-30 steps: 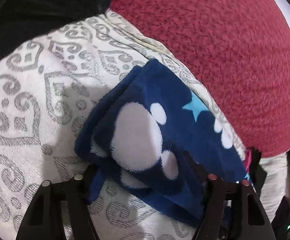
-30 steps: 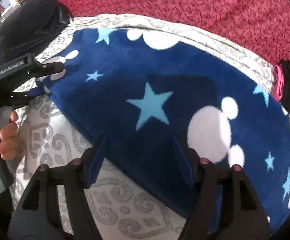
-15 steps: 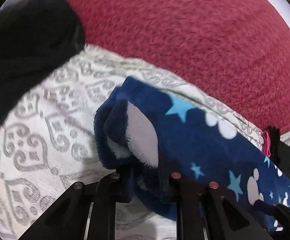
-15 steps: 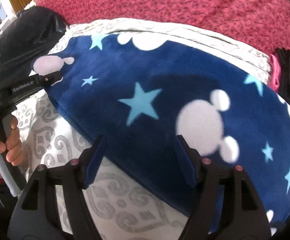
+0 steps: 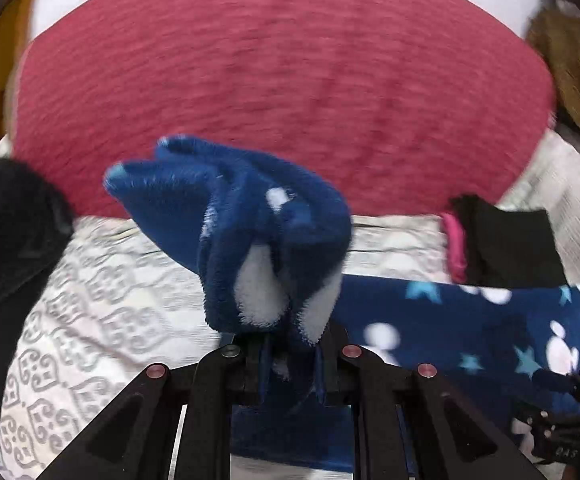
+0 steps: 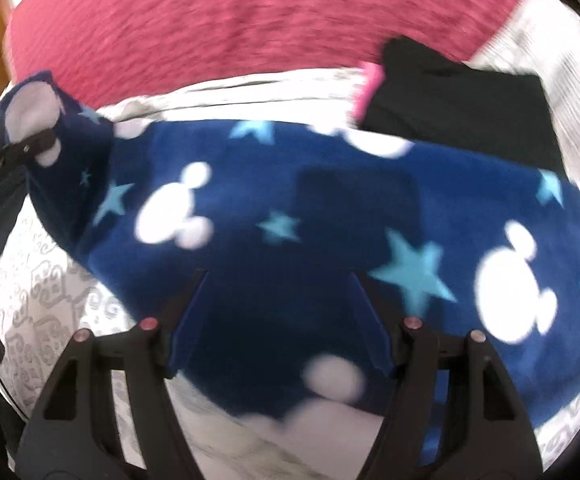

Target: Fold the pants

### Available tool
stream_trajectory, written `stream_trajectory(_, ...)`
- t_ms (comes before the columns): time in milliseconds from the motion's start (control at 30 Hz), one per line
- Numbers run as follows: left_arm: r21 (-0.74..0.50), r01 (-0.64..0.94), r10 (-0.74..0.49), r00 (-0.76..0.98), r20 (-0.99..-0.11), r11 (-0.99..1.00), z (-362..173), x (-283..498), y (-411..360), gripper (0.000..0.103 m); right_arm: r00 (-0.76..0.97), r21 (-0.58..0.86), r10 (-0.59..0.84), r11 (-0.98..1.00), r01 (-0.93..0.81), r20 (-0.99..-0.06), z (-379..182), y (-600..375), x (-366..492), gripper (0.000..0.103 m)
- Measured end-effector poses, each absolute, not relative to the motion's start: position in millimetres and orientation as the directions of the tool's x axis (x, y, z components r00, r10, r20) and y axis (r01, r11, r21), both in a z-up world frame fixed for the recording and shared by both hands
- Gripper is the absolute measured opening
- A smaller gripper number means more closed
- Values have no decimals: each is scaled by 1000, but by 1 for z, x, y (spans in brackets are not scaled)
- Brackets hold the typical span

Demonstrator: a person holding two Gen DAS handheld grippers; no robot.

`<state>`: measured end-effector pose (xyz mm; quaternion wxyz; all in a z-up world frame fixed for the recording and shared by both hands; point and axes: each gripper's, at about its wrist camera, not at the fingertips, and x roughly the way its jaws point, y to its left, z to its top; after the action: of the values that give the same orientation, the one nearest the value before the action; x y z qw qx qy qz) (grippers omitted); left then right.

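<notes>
The navy fleece pants point(image 6: 290, 208) with white mouse heads and light blue stars lie across a white-and-grey patterned bedspread point(image 5: 90, 312). My left gripper point(image 5: 290, 356) is shut on one end of the pants point(image 5: 258, 248) and holds that bunched end lifted off the bed. It also shows at the left of the right wrist view point(image 6: 30, 148), pinching the raised end. My right gripper point(image 6: 280, 320) is open, its jaws wide apart over the middle of the pants, holding nothing.
A red blanket point(image 5: 282, 80) covers the far half of the bed. A folded black garment with a pink edge point(image 5: 506, 248) lies at the back right, touching the pants' far edge. A dark garment point(image 5: 6, 264) lies at the left.
My left gripper closed on the pants' end and lifted it up off the bed. My right gripper moved forward over the pants and stayed open.
</notes>
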<state>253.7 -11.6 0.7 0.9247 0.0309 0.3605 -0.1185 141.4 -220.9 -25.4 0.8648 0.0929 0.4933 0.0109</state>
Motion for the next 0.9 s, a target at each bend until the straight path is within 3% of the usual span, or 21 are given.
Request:
stream_trajectory(400, -10, 459, -324, 612, -722, 888, -9, 213, -129, 16, 546, 245, 101, 949, 199, -832, -29, -303, 104, 70)
stream_trajectory(767, 9, 529, -333, 548, -767, 849, -40, 186, -141, 16, 557, 332, 152, 913, 238, -817, -29, -328, 91, 70)
stream_trajectory(900, 9, 546, -351, 551, -757, 838, -42, 182, -136, 16, 549, 412, 231, 880, 234, -804, -33, -329, 97, 70)
